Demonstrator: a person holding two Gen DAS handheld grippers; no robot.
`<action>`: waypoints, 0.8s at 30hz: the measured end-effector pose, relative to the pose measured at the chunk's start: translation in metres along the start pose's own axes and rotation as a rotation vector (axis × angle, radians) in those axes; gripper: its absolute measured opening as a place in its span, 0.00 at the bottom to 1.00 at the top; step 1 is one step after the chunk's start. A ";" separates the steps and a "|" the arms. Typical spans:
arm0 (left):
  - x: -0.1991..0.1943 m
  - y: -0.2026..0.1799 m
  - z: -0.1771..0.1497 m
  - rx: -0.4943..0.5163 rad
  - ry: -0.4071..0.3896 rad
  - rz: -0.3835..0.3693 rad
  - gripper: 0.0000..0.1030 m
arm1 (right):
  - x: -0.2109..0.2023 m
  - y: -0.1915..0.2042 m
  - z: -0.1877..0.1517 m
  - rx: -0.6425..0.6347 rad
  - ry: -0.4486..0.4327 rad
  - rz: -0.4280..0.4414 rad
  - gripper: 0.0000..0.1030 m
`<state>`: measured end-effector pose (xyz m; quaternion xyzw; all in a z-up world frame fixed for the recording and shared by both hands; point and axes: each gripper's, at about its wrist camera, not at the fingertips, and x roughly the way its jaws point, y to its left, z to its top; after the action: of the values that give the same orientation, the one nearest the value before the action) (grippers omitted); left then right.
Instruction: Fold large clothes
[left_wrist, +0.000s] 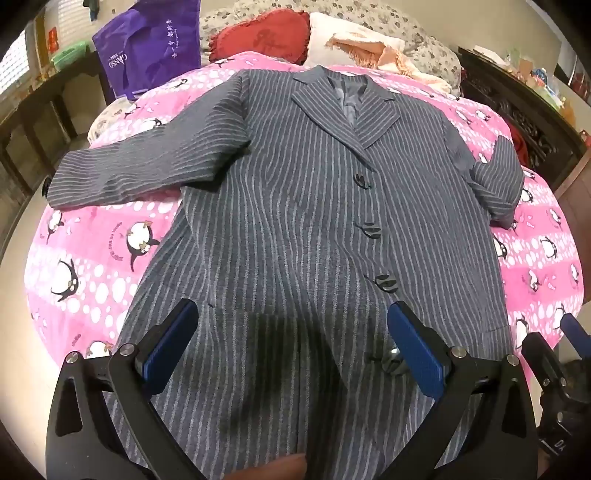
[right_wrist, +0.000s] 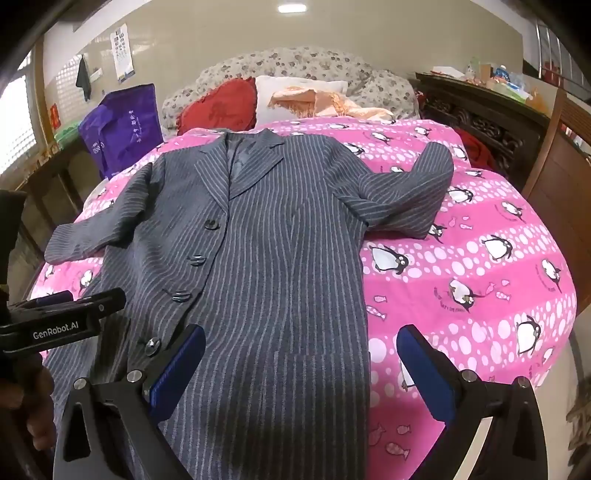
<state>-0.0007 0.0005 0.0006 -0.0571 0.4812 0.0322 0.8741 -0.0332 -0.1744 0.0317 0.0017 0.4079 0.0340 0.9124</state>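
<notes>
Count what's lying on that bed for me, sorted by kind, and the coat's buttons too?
Striped coat: 1
Coat buttons: 4
Pillows, red and white: 2
Peach fringed cloth: 1
Pink penguin cover: 1
Total: 9

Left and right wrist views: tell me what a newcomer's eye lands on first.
First, the grey pinstriped coat, spread flat and buttoned on the bed, collar toward the pillows, one sleeve stretched out, the other bent back on itself. Next, the pink penguin quilt under it. Then the red cushion at the head and the purple bag beside the bed; the left gripper and right gripper hover open over the hem.
</notes>
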 end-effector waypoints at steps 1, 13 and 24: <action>-0.001 0.001 0.000 -0.001 -0.002 0.000 1.00 | -0.001 0.001 0.000 -0.001 -0.001 0.000 1.00; -0.011 0.006 -0.002 -0.024 -0.015 0.007 1.00 | -0.013 0.005 -0.004 0.001 -0.020 0.008 1.00; 0.018 0.006 -0.007 -0.014 0.037 0.018 1.00 | 0.006 0.000 -0.006 0.026 0.012 0.012 1.00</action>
<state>0.0027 0.0054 -0.0186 -0.0597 0.4976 0.0425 0.8643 -0.0333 -0.1741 0.0231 0.0158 0.4140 0.0344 0.9095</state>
